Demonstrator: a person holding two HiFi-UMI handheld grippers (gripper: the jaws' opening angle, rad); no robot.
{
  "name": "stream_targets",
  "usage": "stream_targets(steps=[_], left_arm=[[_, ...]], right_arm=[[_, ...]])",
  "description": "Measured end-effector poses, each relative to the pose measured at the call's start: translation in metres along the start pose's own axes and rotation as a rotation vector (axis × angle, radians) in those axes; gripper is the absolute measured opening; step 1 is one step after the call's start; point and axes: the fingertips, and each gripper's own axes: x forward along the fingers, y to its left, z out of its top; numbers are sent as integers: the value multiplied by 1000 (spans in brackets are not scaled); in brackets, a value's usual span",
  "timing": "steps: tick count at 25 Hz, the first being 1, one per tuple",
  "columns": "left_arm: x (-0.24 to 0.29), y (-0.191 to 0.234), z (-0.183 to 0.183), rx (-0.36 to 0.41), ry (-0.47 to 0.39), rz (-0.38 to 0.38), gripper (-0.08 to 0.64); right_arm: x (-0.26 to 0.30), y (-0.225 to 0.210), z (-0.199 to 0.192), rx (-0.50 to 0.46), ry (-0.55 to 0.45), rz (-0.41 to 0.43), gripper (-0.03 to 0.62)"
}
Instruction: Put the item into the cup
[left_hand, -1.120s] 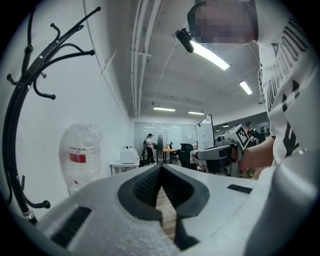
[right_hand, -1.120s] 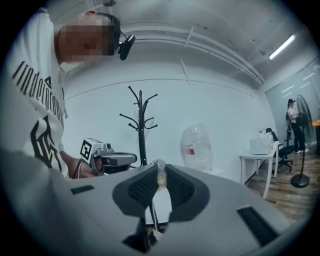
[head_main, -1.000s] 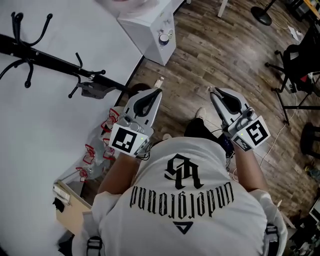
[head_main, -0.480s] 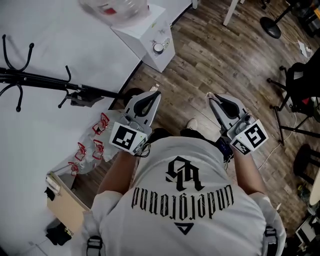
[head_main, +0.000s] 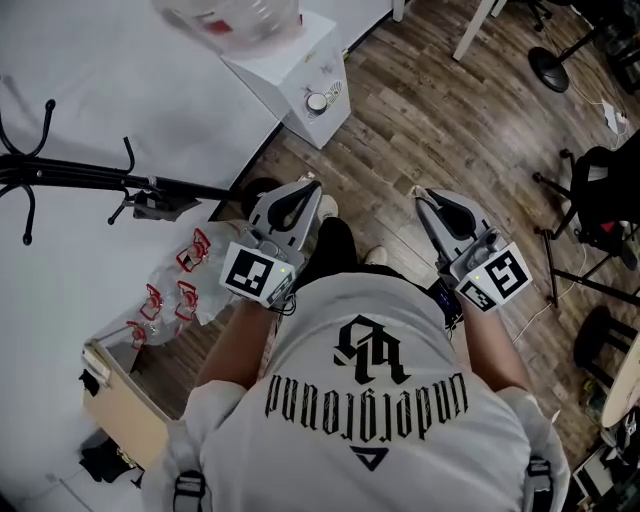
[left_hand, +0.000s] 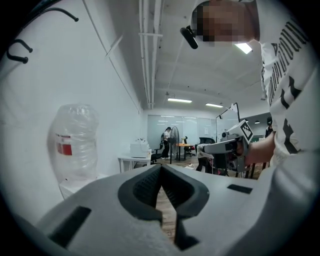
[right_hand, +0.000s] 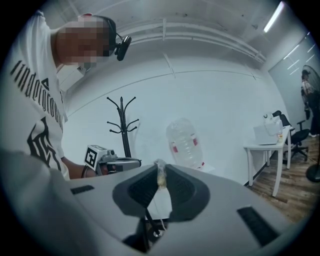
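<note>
A small pale translucent packet is pinched between my right gripper's dark pads, its tip poking up above them and a thin strand hanging below. In the head view the right gripper is held level in front of the person's body, over the wooden floor. My left gripper is beside it at the same height, its jaws closed tip to tip with nothing between them. No cup is in any view.
A white water dispenser with a clear bottle stands by the white wall ahead on the left. A black coat rack, clear bags with red handles and a cardboard box line the left. Black stands and a chair are on the right; a white table lies further off.
The floor, coat rack and bags have slid down and left in the head view as the person walks on. Both grippers keep their pose and closure, the packet still in the right one.
</note>
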Motion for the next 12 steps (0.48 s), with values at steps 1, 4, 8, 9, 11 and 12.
stream_targets(steps=[1,4,8,9,11,12], left_arm=[[3,6,0,-2,-3,4,6],[13,30,-3,-18,-6,18,6],[26,69,-14,-43,-2,28,6],[30,79,-19,-43,5,26,6],[38,101,-29,-45,22,21,8],[43,112,-33,-44,29,21,8]], right_arm=[[6,-4,0,2,4,1,46],[27,-16,-1,1,17,8,46],[64,-34,-7,-7,37,17,46],[75,-39,-9,-12,41,14,46],[98,-51,-15,-20,54,8,46],[112,-57,-19,-20,62,7,46]])
